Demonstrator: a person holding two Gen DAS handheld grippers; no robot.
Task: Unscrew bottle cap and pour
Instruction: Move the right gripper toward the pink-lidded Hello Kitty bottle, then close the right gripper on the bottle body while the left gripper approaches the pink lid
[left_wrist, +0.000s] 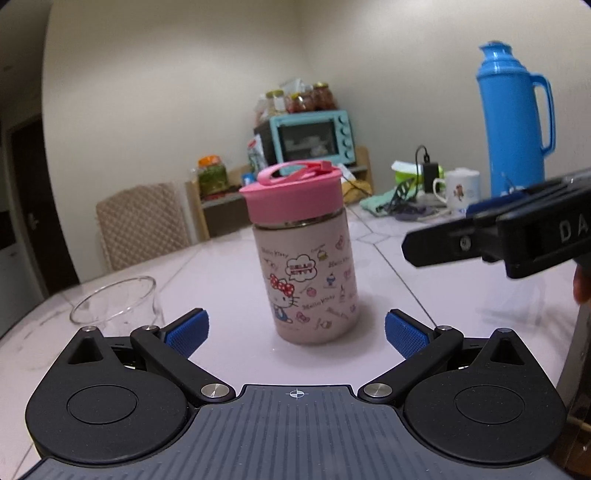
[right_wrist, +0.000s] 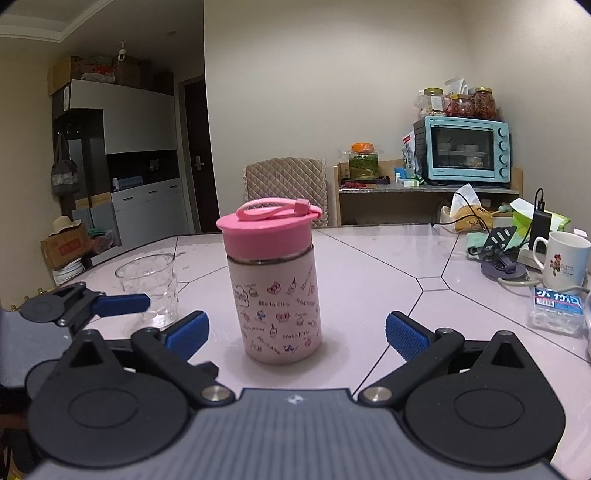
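A pale pink Hello Kitty bottle (left_wrist: 310, 280) with a pink screw cap (left_wrist: 291, 195) stands upright on the table, straight ahead in both views; it also shows in the right wrist view (right_wrist: 275, 295) with its cap (right_wrist: 267, 232). A clear empty glass (left_wrist: 118, 306) stands to its left, also in the right wrist view (right_wrist: 149, 288). My left gripper (left_wrist: 295, 332) is open and empty, a little short of the bottle. My right gripper (right_wrist: 295, 332) is open and empty, also just short of the bottle. Each gripper shows in the other's view, the right (left_wrist: 498, 236) and the left (right_wrist: 85, 304).
A blue thermos jug (left_wrist: 513, 122) and a white mug (right_wrist: 563, 260) stand at the table's right, with a charger, cables and a small tissue pack (right_wrist: 556, 310). A padded chair (right_wrist: 286, 184) stands behind the table. A teal toaster oven (right_wrist: 463, 151) sits on a shelf.
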